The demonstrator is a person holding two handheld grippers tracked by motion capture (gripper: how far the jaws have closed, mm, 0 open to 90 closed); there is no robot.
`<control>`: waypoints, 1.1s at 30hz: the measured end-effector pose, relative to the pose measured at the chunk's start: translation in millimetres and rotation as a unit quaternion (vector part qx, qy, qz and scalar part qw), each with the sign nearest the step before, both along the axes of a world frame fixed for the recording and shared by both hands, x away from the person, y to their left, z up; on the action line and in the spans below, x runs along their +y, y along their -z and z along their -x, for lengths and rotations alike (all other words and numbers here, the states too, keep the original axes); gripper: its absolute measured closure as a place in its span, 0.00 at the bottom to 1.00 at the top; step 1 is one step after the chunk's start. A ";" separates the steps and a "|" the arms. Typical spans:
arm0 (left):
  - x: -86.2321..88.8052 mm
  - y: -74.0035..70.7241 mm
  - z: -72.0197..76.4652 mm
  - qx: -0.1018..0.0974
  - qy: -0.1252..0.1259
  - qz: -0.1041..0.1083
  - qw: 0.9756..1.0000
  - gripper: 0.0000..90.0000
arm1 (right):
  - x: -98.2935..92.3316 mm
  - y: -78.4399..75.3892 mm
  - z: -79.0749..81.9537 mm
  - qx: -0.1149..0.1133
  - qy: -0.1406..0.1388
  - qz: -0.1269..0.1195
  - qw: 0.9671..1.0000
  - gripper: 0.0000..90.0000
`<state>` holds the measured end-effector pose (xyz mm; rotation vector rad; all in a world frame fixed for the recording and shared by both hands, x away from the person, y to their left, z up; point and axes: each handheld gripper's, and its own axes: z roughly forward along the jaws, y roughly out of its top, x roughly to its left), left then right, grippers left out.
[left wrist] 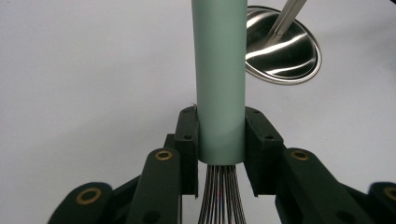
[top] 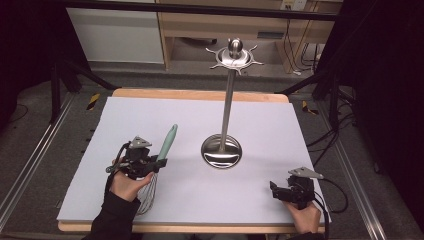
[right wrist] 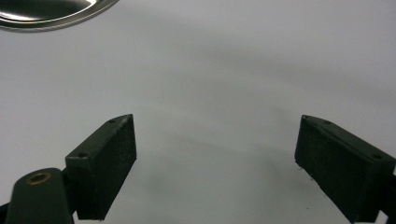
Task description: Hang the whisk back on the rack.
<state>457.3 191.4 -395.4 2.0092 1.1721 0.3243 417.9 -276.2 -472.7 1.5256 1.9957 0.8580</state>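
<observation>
Fingers of the left gripper [left wrist: 221, 140] are clamped on the mint-green handle of the whisk [top: 164, 148], both pads pressed flat on either side of it right at the end where the steel wires come out. Seen from the left gripper view the handle runs straight up and away between the jaws, wires trailing back toward the hand, so its long axis lines up with the gripper's own reach. In the high view the left gripper [top: 156, 164] sits at the near left of the white table [top: 125, 115], with the handle pointing up and away, tilted slightly to the right, and the wire head hanging down toward the near edge beside the wrist. The utensil stand [top: 227, 100] is to the right of it, round steel base [left wrist: 285, 46] near the table's middle, upright pole, hook ring [top: 235, 56] at the top well above the whisk. Likely next step is hanging the whisk there, so the handle tip has to travel up and right; the left hand is clearly nearer. Right gripper [top: 280, 192] rests at the near right, well apart from the whisk, jaws spread wide with nothing between them, only a sliver of the base ahead of it.
</observation>
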 end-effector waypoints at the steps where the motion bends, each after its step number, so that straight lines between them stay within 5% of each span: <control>1: 1.3 -0.3 1.6 -0.005 0.001 0.003 1.000 0.76 | -0.1 -0.1 0.3 -0.002 -0.001 0.001 1.000 0.15; 13: 16.3 -13.1 16.1 -0.043 -0.003 0.027 0.999 0.77 | 0.1 -1.3 0.4 -0.006 -0.004 0.001 1.000 0.15; 15: 19.7 -18.1 19.6 -0.061 -0.008 0.034 0.998 0.77 | 0.2 -1.2 0.3 -0.005 -0.004 0.002 1.000 0.15; 33: 31.5 -40.0 28.7 -0.125 -0.019 0.071 0.990 0.77 | -0.3 -1.1 -0.7 -0.005 -0.003 0.000 1.000 0.15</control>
